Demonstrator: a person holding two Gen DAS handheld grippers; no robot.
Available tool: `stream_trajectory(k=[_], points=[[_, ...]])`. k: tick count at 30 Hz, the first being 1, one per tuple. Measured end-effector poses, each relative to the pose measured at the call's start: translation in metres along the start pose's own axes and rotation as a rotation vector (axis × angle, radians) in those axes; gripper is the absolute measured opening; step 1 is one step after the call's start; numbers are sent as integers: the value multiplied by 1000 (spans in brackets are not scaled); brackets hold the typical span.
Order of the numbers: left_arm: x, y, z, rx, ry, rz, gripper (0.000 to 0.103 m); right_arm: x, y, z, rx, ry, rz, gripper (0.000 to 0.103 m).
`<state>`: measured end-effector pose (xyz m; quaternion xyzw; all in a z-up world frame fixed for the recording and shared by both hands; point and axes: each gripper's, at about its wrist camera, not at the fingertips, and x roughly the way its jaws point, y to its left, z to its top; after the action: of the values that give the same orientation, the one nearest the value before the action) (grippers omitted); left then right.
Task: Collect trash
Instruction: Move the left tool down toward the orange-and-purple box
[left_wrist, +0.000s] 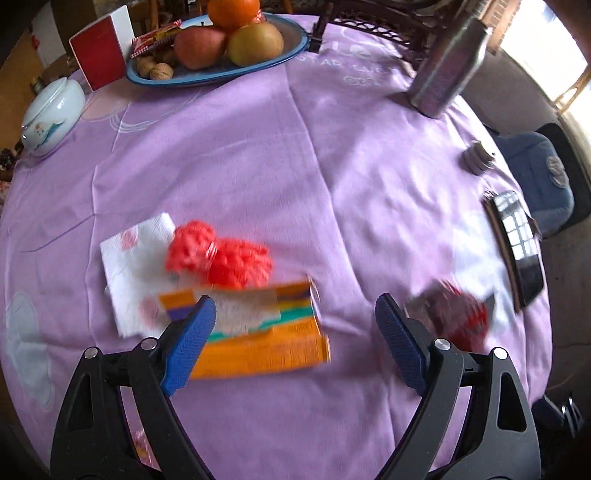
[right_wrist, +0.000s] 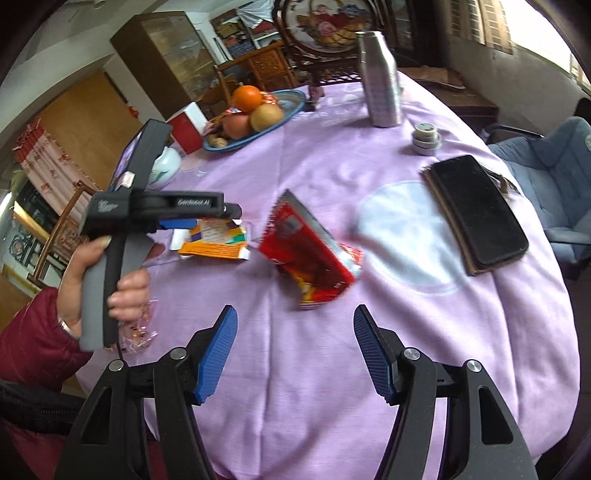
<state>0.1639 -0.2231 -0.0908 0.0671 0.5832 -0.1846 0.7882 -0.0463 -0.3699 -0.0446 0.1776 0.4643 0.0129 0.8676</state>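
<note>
An orange flattened carton (left_wrist: 258, 332) lies on the purple tablecloth, with a red mesh wad (left_wrist: 218, 254) and a white napkin (left_wrist: 129, 266) just behind it. My left gripper (left_wrist: 295, 314) is open and empty, hovering over the carton's near right corner. A red snack wrapper (left_wrist: 458, 317) lies to its right. In the right wrist view the wrapper (right_wrist: 314, 251) lies ahead of my open, empty right gripper (right_wrist: 295, 328). The carton (right_wrist: 214, 240) and the left gripper (right_wrist: 184, 221) show at left.
A fruit plate (left_wrist: 221, 70), red box (left_wrist: 99, 51) and white lidded pot (left_wrist: 51, 114) stand at the back left. A steel bottle (right_wrist: 380, 81), its cap (right_wrist: 426, 138) and a phone on a wallet (right_wrist: 476, 210) are at right. A small clear wrapper (right_wrist: 140, 332) lies near the table edge.
</note>
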Motion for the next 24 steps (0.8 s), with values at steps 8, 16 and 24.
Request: stream_trajectory(k=[8, 16, 24], points=[[19, 8, -16, 37, 44, 100, 86, 9, 6, 8, -13, 9, 25, 65], [1, 77, -56, -73, 90, 171, 86, 20, 36, 15, -80, 20, 94, 65], [-25, 103, -69, -181, 76, 56, 86, 26, 60, 16, -128, 34, 142, 65]])
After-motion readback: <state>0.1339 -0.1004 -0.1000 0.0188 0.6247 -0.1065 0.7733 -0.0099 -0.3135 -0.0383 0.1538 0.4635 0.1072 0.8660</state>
